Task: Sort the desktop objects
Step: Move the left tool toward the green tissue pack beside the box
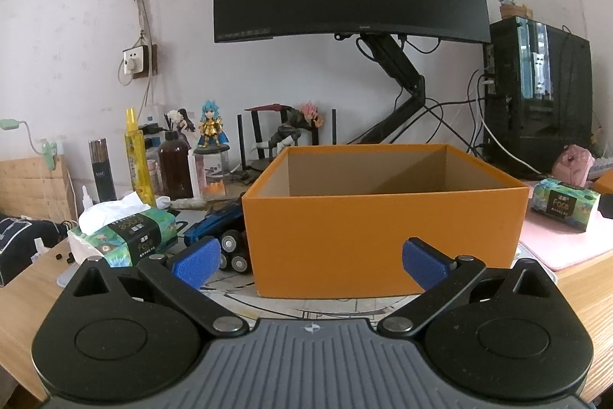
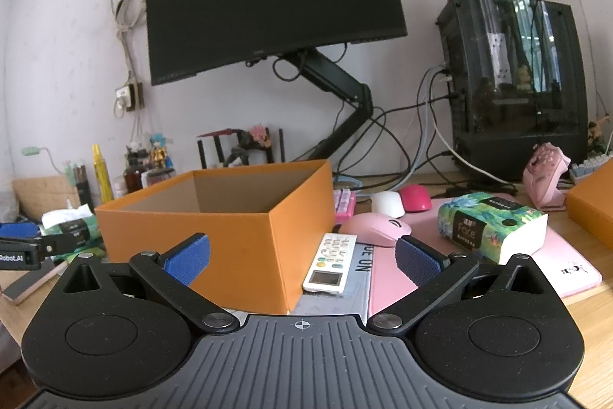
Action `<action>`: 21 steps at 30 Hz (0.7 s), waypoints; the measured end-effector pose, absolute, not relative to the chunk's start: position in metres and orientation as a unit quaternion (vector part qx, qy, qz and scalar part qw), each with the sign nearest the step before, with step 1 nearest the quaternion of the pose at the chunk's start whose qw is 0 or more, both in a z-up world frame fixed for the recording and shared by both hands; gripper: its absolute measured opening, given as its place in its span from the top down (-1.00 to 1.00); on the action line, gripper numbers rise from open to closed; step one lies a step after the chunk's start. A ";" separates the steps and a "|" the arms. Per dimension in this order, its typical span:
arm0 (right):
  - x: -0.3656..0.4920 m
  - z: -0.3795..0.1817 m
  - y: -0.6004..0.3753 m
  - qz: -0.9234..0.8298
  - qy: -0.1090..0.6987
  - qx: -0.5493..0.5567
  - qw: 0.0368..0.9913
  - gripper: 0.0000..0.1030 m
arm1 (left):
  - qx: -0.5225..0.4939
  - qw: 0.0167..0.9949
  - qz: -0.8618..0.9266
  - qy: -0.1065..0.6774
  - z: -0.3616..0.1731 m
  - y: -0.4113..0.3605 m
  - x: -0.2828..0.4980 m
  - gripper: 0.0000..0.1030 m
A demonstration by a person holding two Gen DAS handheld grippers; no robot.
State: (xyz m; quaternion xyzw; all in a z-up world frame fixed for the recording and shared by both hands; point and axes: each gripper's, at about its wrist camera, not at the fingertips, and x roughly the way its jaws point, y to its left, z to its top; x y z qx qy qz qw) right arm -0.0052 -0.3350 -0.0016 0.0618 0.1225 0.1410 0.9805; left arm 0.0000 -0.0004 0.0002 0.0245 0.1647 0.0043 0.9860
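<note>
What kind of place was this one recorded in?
Most likely a home computer desk in a bedroom or study. A monitor on an arm, a glass-sided PC tower, computer mice and anime figurines all point that way.

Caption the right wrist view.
Open right hand-held gripper facing an orange box, white remote beside it.

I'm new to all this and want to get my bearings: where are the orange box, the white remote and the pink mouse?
orange box (image 2: 184,248): right wrist view, its front wall.
white remote (image 2: 331,265): right wrist view, its button panel.
pink mouse (image 2: 373,227): right wrist view, its top shell.
</note>
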 end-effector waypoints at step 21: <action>-0.008 -0.005 -0.337 0.148 0.113 0.059 0.981 -1.00 | 0.023 0.988 0.009 0.152 -0.008 0.044 0.003 -1.00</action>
